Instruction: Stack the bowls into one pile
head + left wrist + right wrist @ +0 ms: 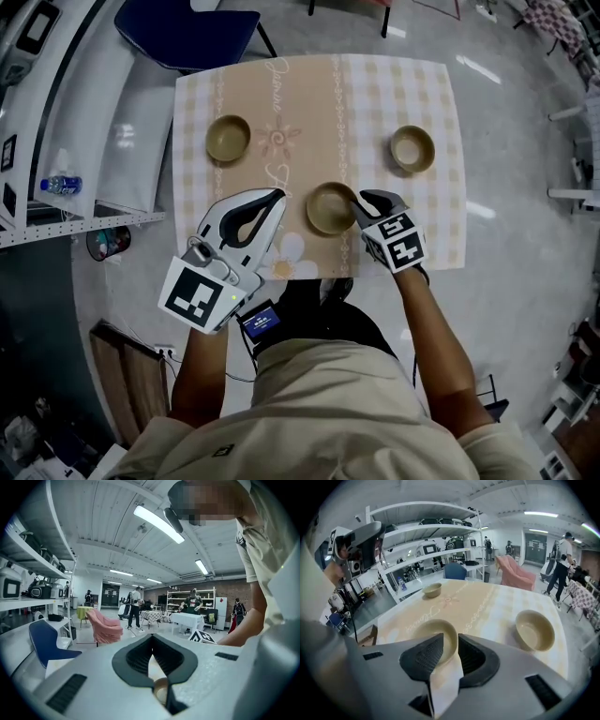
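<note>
Three tan bowls stand apart on the checked tablecloth (328, 94): a far left bowl (228, 138) (432, 590), a far right bowl (412, 149) (534, 630) and a near middle bowl (328, 208) (433, 632). My right gripper (359, 199) (450, 637) straddles the middle bowl's right rim, one jaw inside and one outside, shut on it. The bowl rests on the table. My left gripper (279, 195) (150, 637) hovers just left of that bowl, its tips touching and empty. It is tilted up toward the room.
A blue chair (187, 28) stands beyond the table's far left corner. White shelving (56, 122) with a water bottle (61, 185) runs along the left. The table's near edge is at my waist. People walk about far off in the room.
</note>
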`<control>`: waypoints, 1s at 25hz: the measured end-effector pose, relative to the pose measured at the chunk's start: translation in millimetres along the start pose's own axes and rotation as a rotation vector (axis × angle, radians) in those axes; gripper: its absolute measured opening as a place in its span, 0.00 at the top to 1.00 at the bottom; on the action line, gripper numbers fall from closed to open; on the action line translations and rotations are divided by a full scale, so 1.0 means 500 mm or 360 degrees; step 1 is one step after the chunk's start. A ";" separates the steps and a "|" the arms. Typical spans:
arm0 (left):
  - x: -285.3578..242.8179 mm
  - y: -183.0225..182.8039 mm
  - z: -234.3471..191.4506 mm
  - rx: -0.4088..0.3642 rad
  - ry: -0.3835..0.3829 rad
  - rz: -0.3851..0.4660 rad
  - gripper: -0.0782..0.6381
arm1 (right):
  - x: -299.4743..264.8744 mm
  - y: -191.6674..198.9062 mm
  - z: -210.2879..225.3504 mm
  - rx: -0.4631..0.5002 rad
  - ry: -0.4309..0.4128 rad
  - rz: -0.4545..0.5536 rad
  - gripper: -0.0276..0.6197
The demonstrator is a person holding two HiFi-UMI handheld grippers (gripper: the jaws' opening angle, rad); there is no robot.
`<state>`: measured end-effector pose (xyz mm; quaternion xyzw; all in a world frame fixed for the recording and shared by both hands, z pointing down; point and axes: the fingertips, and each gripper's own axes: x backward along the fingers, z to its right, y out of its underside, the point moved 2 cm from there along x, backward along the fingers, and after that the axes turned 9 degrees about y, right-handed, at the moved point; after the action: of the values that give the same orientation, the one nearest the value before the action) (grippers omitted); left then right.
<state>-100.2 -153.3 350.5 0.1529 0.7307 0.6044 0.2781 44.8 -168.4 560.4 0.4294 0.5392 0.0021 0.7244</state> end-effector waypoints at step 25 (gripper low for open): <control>-0.013 0.030 -0.073 0.0048 -0.0002 -0.0024 0.88 | -0.009 -0.040 0.077 -0.0214 0.0080 -0.0007 0.95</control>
<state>-118.4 -182.9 370.8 0.1519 0.7406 0.5912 0.2810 63.9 -207.0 553.0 0.3784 0.5567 0.0477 0.7380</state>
